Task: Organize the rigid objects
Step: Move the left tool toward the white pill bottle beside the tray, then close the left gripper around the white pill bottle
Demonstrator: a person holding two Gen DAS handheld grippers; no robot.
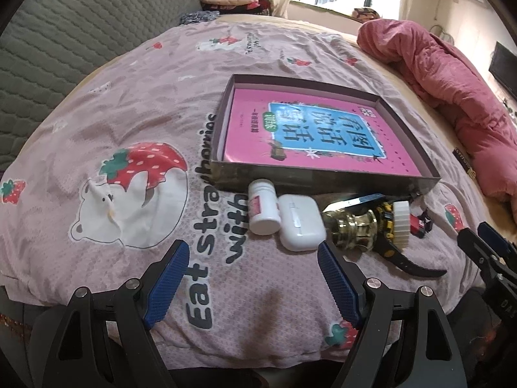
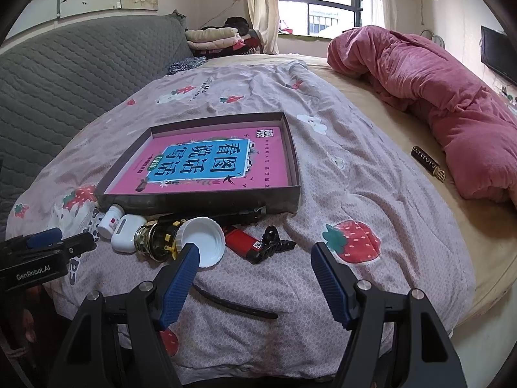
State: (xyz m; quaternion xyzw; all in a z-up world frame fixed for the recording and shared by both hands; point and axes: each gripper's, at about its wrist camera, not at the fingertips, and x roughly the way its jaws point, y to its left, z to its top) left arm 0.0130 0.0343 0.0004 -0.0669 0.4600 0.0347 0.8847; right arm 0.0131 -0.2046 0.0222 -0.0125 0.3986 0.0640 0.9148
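A shallow dark box (image 1: 323, 179) (image 2: 200, 202) lies on the bed with a pink book (image 1: 310, 132) (image 2: 206, 161) inside. In front of it lie a white pill bottle (image 1: 262, 208) (image 2: 109, 221), a white earbud case (image 1: 300, 223) (image 2: 124, 234), a glass jar with a white lid (image 1: 358, 228) (image 2: 161, 237), a watch with a black strap (image 1: 397, 252) (image 2: 236, 304), a red lighter (image 2: 240, 242) (image 1: 420, 223) and a black hair clip (image 2: 274, 242). My left gripper (image 1: 250, 258) is open, just short of the bottle and case. My right gripper (image 2: 253, 258) is open near the lighter and clip.
The pink strawberry-print quilt (image 1: 129, 129) (image 2: 355, 194) covers the bed. A rolled red blanket (image 1: 452, 97) (image 2: 436, 97) lies at the right. A small dark case (image 2: 426, 163) lies beside it. A grey headboard (image 2: 64, 74) is at the left. Folded clothes (image 2: 213, 40) sit at the back.
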